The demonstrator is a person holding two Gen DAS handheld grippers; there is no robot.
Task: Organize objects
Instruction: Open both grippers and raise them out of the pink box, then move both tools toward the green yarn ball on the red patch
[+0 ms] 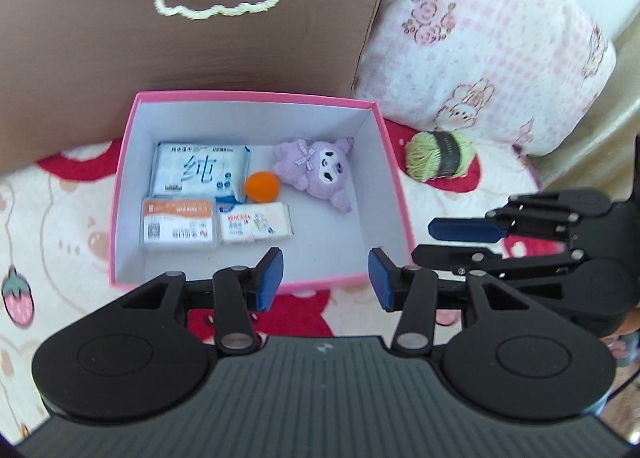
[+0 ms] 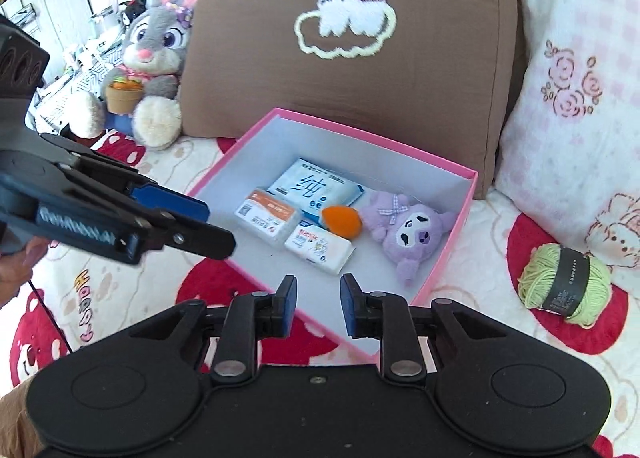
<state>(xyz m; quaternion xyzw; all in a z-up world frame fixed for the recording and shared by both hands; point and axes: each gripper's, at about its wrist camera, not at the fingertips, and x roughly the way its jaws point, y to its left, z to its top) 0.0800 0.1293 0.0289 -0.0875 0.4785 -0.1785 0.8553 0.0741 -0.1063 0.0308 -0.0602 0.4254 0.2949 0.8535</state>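
A: Left wrist view: pink cardboard box with white inside [image 1: 394, 174] is the landmark. In it already: big blue-white wipes pack [image 1: 200, 174] at back-left, orange-white plastic case [image 1: 179, 225] in front of that, small white tissue pack [image 1: 256, 223] beside the case, orange pom-pom ball [image 1: 262, 186] mid-box, lilac plush doll [image 1: 316, 172] at back-right. So five things in, I'd say mostly done.

B: What's left?

A: Green yarn ball with dark paper band [image 1: 440, 156], lying outside, just right of the box on the red-and-cream bear blanket [image 1: 60, 218]. Prob. the last item.

B: Claws?

A: Left gripper [image 1: 326, 278] has its jaws apart, nothing btwn them, over the box's near edge. Right gripper [image 2: 319, 304] likewise parted, narrower gap, empty; no earlier pic to compare.

B: Obstacles?

A: Brown cushion with fluffy cloud motif [image 2: 348, 38] behind the box, pink checked pillow [image 2: 580, 78] behind the yarn, grey rabbit plush [image 2: 152, 58] well left. Nothing btwn yarn and box except the box wall. Room inside near the front.
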